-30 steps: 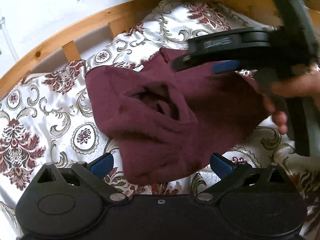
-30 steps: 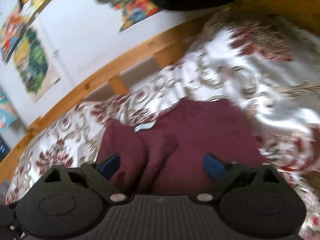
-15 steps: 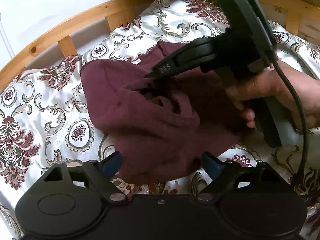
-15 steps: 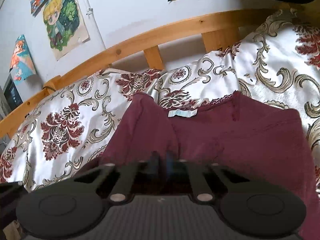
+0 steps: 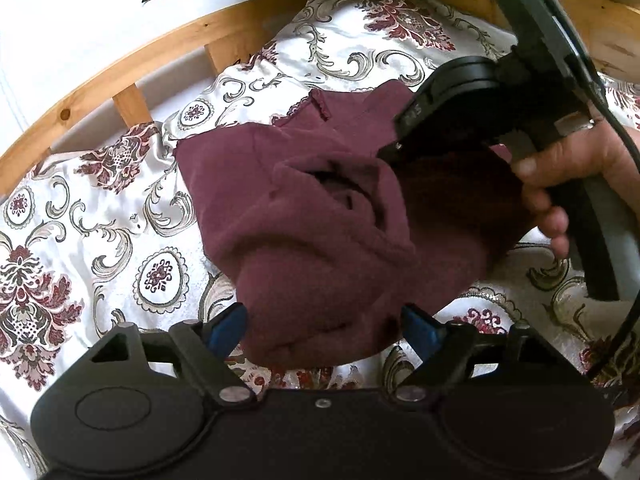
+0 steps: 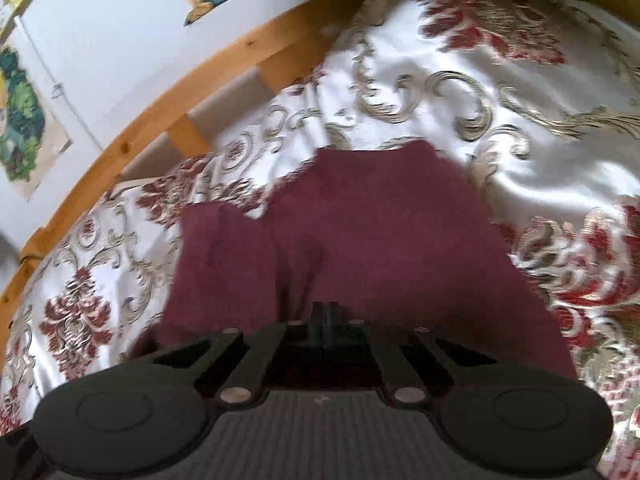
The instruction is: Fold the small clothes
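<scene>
Garment (image 5: pixel 312 240): maroon cloth, matt, soft fuzzy knit. Bedspread (image 5: pixel 100 216): satin-like cloth, glossy, with woven floral pattern. Bed rail (image 5: pixel 168 60): light wood, smooth, knots visible. Left claw (image 5: pixel 324 328): matt black plastic, blue pads, metal pivot pins. Right claw (image 6: pixel 325 316): matt black plastic, ribbed body.

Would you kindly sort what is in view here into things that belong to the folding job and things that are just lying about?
Belongs to the job:
- maroon garment, crumpled on the bedspread
- right gripper, shut on the garment
- left gripper, open, garment's near edge between its fingers

Just there:
- patterned bedspread
- wooden bed rail
- posters on the wall
</scene>
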The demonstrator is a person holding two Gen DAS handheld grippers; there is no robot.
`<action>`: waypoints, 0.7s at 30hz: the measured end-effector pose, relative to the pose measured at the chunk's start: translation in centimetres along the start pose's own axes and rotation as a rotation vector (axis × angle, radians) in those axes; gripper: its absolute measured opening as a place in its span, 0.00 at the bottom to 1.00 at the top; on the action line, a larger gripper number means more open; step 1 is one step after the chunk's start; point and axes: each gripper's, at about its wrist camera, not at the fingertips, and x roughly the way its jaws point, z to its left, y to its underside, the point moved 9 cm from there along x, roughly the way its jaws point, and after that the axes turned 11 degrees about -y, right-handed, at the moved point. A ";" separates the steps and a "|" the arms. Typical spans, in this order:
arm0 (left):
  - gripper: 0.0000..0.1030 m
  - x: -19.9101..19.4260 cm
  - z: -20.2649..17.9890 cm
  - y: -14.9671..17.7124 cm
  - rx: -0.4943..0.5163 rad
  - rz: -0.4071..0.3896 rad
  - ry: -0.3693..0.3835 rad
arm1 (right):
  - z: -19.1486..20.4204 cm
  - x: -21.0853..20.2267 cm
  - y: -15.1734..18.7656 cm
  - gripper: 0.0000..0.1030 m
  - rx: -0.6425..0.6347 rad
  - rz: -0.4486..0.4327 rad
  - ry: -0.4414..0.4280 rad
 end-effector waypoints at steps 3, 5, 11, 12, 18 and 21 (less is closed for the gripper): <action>0.82 0.0 0.0 0.0 0.005 -0.002 -0.003 | 0.3 0.2 -0.6 0.15 0.047 -0.016 -0.085; 0.82 0.0 0.0 0.0 0.011 -0.002 -0.006 | 0.8 0.9 -0.7 0.47 0.052 -0.022 -0.139; 0.69 0.2 0.5 0.0 0.011 -0.003 -0.041 | 2.1 4.1 -0.4 0.63 -0.057 0.041 -0.138; 0.62 0.3 0.6 0.0 0.008 -0.005 -0.051 | 2.4 4.4 -0.1 0.58 -0.075 0.048 -0.140; 0.32 0.0 1.4 -0.4 -0.029 -0.038 -0.069 | 3.4 3.8 -0.7 0.14 -0.132 0.006 -0.147; 0.23 -0.9 1.3 -1.0 -0.033 -0.090 -0.064 | 4.5 2.4 -2.0 0.13 -0.189 -0.046 -0.147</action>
